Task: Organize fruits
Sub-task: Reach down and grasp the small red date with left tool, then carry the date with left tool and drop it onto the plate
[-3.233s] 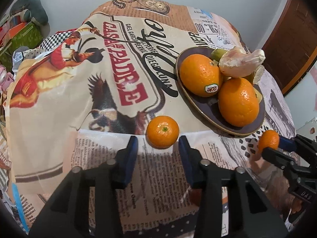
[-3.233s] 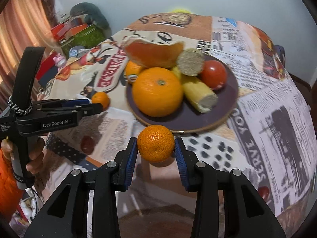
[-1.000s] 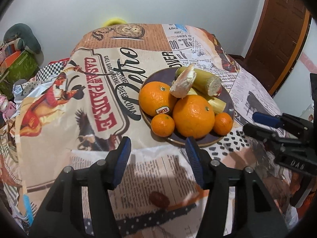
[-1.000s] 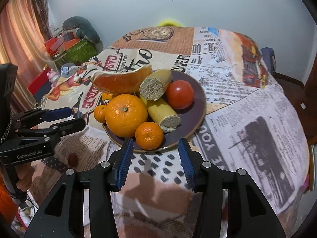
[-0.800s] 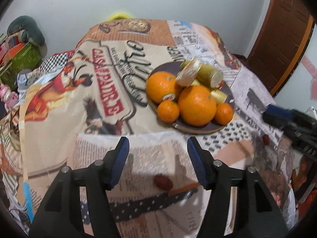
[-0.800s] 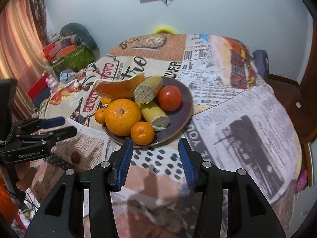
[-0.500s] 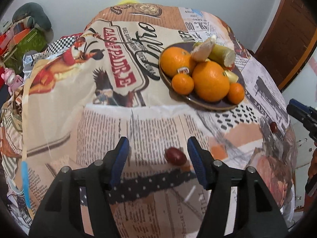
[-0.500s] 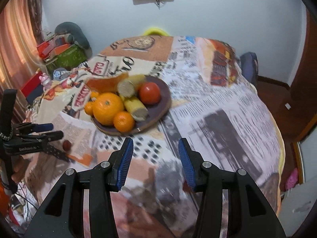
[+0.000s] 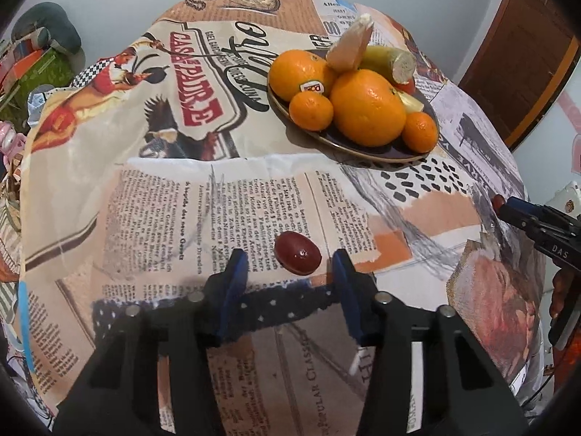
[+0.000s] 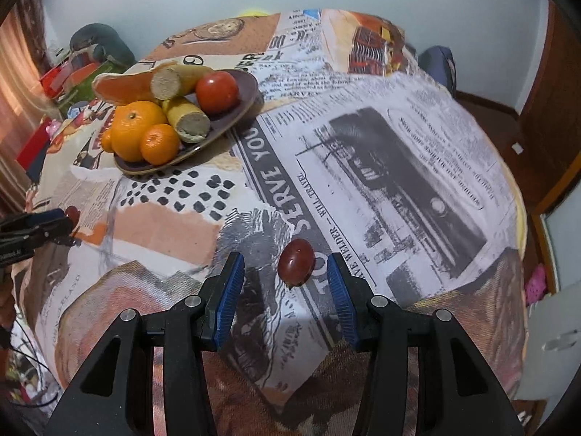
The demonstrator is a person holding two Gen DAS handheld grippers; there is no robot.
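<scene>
Left wrist view: plate (image 9: 348, 147) at 1 o'clock already holds the citrus; left gripper (image 9: 290, 276) gapes empty around one grape (image 9: 298, 258). Right gripper (image 10: 287, 283), also wide and empty, brackets another grape (image 10: 296, 261). Both remain unplated.

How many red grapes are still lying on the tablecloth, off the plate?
2. One red grape lies between the open fingers of the left gripper; the other grape lies between the open fingers of the right gripper. Neither is gripped yet. Others may be hidden.
</scene>
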